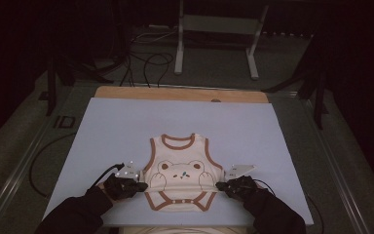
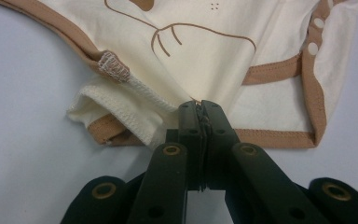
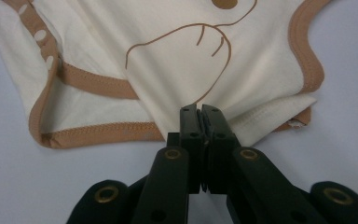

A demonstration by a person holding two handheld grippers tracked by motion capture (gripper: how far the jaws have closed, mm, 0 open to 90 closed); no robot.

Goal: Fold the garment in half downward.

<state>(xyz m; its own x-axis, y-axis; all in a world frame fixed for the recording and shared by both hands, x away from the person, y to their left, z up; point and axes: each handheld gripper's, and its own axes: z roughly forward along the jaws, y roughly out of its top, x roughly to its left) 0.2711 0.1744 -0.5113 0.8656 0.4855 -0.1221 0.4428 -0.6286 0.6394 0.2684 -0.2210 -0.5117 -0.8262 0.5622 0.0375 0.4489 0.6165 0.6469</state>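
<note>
Dark-sleeved forearms came in from the near edge of the table, each gloved hand carrying a gripper. Between them lay a cream baby bodysuit [image 1: 181, 175] with brown trim and a bear printed on the chest, spread flat on the pale blue table cover [image 1: 126, 126], neck toward the far side and snap crotch toward the near side. It sat near the middle of the near half of the cover.

At the garment's left side, the left gripper [image 1: 139, 185] had its jaws pressed together on the fabric; in the left gripper view the black tips pinched the cream cloth at the side seam [image 2: 200, 105], just beside the brown-edged leg opening, with a small fold of the seam turned up to the left. On the right side, the right gripper [image 1: 222, 185] did the same: in the right gripper view its tips [image 3: 200, 109] were clamped on the cloth's edge below the bear's paw. A wooden strip [image 1: 180, 93] showed along the table's far edge.
</note>
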